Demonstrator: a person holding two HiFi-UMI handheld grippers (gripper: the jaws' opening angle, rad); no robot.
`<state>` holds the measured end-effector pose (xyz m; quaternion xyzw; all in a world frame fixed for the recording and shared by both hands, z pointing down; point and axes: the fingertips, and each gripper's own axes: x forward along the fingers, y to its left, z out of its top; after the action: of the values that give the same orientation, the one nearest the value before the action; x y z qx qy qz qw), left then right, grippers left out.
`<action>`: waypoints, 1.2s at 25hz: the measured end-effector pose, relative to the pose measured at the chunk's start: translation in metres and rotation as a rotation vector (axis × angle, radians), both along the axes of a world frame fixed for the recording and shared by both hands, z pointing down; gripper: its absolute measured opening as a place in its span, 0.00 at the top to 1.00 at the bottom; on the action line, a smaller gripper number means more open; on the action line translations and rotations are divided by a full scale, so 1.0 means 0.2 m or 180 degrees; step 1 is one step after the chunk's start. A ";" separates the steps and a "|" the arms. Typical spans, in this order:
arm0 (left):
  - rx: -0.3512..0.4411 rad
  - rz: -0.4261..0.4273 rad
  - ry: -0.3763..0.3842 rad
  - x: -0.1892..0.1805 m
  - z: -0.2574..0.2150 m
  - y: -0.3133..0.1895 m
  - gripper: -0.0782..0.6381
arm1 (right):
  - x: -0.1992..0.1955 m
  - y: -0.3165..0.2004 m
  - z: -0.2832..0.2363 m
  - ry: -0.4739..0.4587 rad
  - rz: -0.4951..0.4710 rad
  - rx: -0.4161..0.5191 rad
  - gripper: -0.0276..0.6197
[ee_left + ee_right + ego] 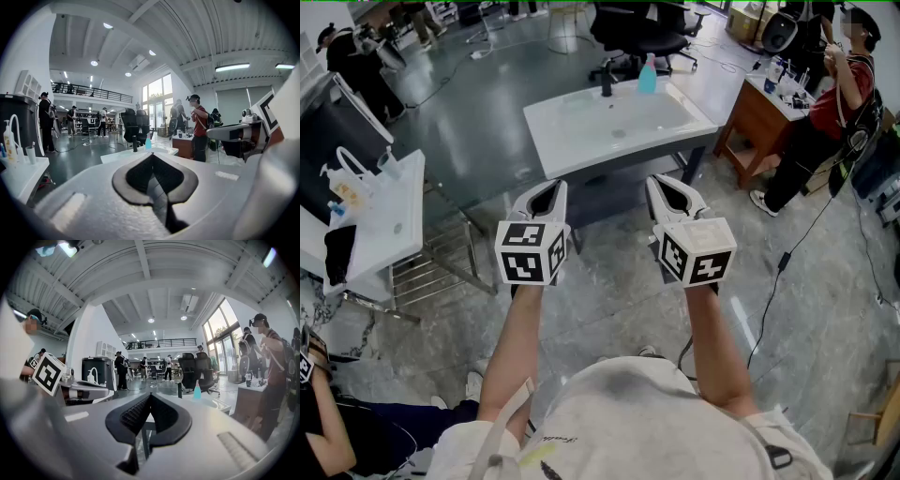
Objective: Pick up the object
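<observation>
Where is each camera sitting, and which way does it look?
Head view: on the person's head, looking steeply down at both forearms, left gripper, right gripper and the white sink table.
Left gripper view: on the left gripper, looking forward past its closed fingers at the table.
Right gripper view: on the right gripper, likewise, fingers closed.
Shared: all three show the blue bottle.

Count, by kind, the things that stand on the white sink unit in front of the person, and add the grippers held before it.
Blue bottle: 1
Black tap: 1
Grippers, both shut with nothing between the fingers: 2 (left gripper, right gripper)
Total: 4
</observation>
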<state>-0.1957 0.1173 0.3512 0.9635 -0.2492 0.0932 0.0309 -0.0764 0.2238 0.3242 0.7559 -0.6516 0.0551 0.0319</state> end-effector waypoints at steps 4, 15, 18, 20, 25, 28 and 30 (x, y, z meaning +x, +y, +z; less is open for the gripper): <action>0.0007 -0.0004 0.0022 0.00 0.01 -0.04 0.88 | -0.01 -0.02 0.02 -0.0011 -0.0016 -0.0015 0.95; -0.0050 0.0098 0.0080 0.12 0.05 -0.12 0.82 | 0.08 -0.09 0.07 -0.0038 0.0001 -0.0048 0.95; -0.0054 0.0100 0.0096 0.17 0.05 -0.18 0.78 | 0.13 -0.14 0.09 -0.0045 -0.0004 -0.0052 0.95; -0.0047 0.0087 0.0110 0.21 0.05 -0.23 0.78 | 0.17 -0.19 0.10 -0.0044 -0.0024 -0.0056 0.95; -0.0020 0.0069 0.0119 0.33 0.04 -0.37 0.72 | 0.29 -0.35 0.11 -0.0048 -0.0096 -0.0042 0.95; -0.0019 0.0039 0.0119 0.41 0.03 -0.48 0.70 | 0.37 -0.46 0.10 -0.0059 -0.0153 -0.0031 0.95; -0.0030 0.0036 0.0102 0.48 0.03 -0.54 0.67 | 0.45 -0.54 0.10 -0.0068 -0.0177 -0.0029 0.95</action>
<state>-0.0991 0.0084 0.3581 0.9661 -0.2427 0.0790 0.0388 0.0130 0.1159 0.3442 0.7367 -0.6724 0.0653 0.0298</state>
